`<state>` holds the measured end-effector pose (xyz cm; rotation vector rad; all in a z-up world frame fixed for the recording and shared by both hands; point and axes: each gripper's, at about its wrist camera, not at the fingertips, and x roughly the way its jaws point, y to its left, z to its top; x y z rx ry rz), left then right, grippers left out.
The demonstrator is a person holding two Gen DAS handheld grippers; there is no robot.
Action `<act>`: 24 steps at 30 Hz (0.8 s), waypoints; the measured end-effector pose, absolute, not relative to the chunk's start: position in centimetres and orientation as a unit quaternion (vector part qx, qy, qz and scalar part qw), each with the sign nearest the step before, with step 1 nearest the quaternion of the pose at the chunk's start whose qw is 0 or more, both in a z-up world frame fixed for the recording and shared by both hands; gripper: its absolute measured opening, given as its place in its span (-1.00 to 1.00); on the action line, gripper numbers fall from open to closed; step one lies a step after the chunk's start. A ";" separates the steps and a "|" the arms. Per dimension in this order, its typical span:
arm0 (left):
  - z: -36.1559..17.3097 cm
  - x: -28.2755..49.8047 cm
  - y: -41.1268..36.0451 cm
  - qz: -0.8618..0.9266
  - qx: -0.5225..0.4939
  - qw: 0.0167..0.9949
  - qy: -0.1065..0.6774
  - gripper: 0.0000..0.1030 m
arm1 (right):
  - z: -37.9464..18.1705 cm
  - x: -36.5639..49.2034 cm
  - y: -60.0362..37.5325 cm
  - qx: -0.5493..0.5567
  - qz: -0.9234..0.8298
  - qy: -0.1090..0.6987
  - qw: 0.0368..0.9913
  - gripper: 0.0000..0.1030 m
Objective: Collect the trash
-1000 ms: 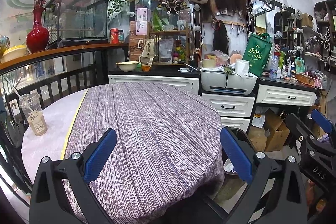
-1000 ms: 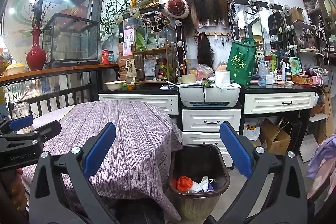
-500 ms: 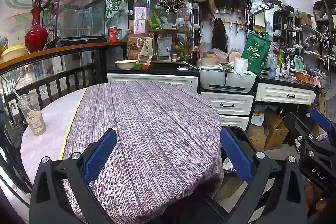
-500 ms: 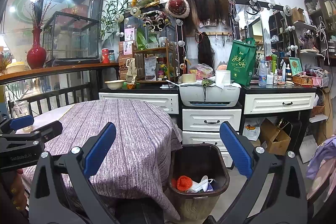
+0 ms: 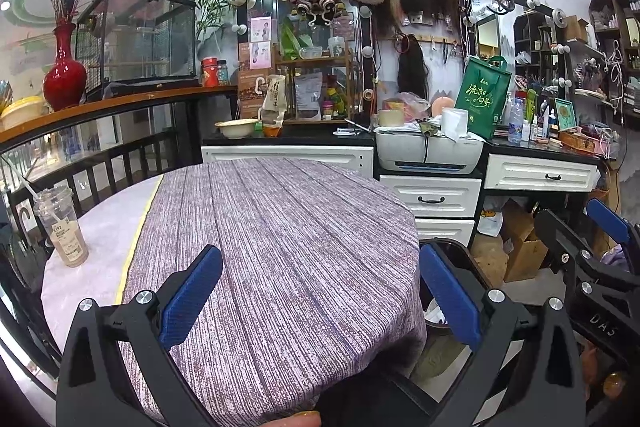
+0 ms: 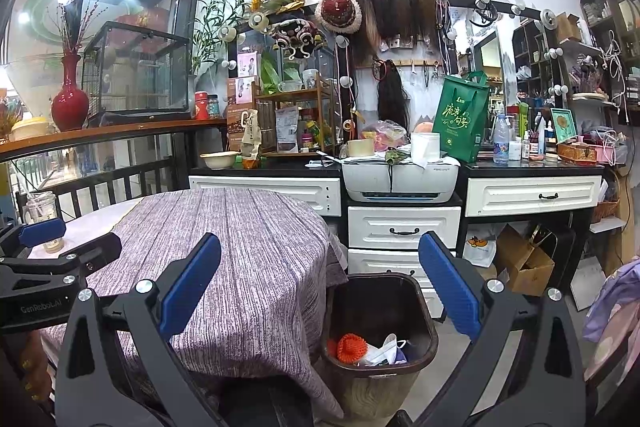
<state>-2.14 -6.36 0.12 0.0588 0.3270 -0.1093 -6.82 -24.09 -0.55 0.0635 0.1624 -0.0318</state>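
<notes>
1. On the far left of the round tabletop stands one clear plastic cup with a straw. It is tall and slightly conical, has a paper label, and holds a little beige liquid at the bottom. It rests on the pale, smooth part of the surface, well apart from both grippers.
2. One purple striped woven cloth covers most of the tabletop; its texture is rough and its edge hangs down on the right side. Nothing lies on it.
3. The left gripper hangs over the near part of the cloth. Its two blue ribbed pads are spread wide, with nothing between them.
4. The right gripper is also spread wide and holds nothing. Its two blue pads frame the right edge of the cloth and the bin.
5. One dark brown plastic bin with rounded corners stands on the floor, just beside the hanging cloth. Inside are one orange mesh ball and some crumpled white paper.
6. Behind stands one white printer on the white cabinet with drawers.
</notes>
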 end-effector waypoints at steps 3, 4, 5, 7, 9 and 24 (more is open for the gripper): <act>0.2 -2.4 -6.6 -0.051 0.037 0.986 0.153 0.89 | -0.5 -6.8 -24.1 0.031 -0.016 0.082 0.996 0.89; 0.1 -2.4 -6.7 -0.050 0.039 0.986 0.152 0.89 | -0.6 -6.8 -24.1 0.032 -0.015 0.082 0.996 0.89; 0.1 -2.4 -6.7 -0.050 0.040 0.986 0.153 0.89 | -0.6 -6.8 -24.1 0.031 -0.016 0.082 0.996 0.89; 0.1 -2.2 -6.7 -0.050 0.037 0.985 0.161 0.89 | -0.6 -6.8 -24.2 0.032 -0.016 0.080 0.996 0.89; 0.1 -2.0 -6.5 -0.048 0.035 0.985 0.164 0.89 | -0.7 -6.7 -24.3 0.032 -0.016 0.081 0.996 0.89; 0.1 -1.8 -6.3 -0.040 0.027 0.984 0.169 0.89 | -1.1 -6.4 -24.6 0.033 -0.016 0.089 0.995 0.89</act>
